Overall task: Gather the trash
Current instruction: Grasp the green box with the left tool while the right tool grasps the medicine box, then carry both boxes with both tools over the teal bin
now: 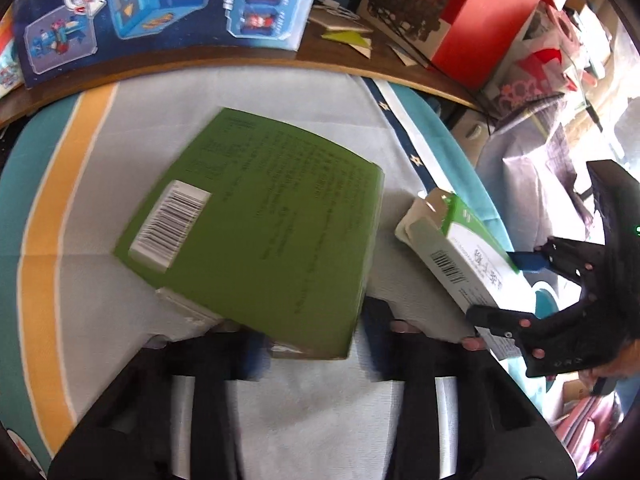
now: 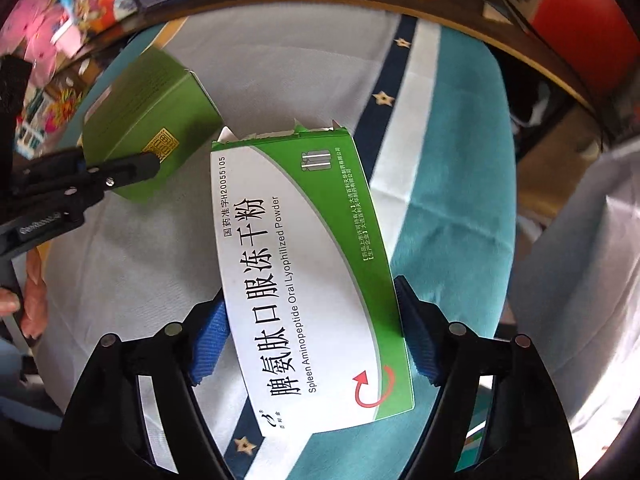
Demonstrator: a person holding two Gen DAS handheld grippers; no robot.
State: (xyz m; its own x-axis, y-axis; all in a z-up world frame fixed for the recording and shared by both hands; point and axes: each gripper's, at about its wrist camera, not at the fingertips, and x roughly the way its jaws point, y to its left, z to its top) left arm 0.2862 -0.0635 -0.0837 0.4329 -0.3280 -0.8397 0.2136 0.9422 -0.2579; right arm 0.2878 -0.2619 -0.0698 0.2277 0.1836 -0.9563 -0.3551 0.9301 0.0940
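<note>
A flat green box [image 1: 260, 220] with a barcode label lies tilted over the grey cloth [image 1: 280, 92]. Its near corner sits between the fingers of my left gripper [image 1: 312, 332], which is shut on it. The right wrist view shows that left gripper [image 2: 120, 172] with one finger across the green box [image 2: 152, 120]. A white and green medicine box [image 2: 308, 272] with a torn-open far end is clamped across its width by the blue pads [image 2: 210, 336] of my right gripper [image 2: 316, 332]. From the left wrist view, the right gripper [image 1: 520, 300] holds the medicine box [image 1: 460, 248] to the right of the green box.
The cloth has orange [image 1: 52, 208], teal [image 2: 452, 184] and navy star-patterned stripes [image 2: 384, 100]. Behind it runs a wooden table edge [image 1: 240, 60] carrying a blue toy box [image 1: 160, 4], a red box [image 1: 480, 12] and paper scraps [image 1: 348, 36]. A hand [image 2: 32, 300] shows at the left edge.
</note>
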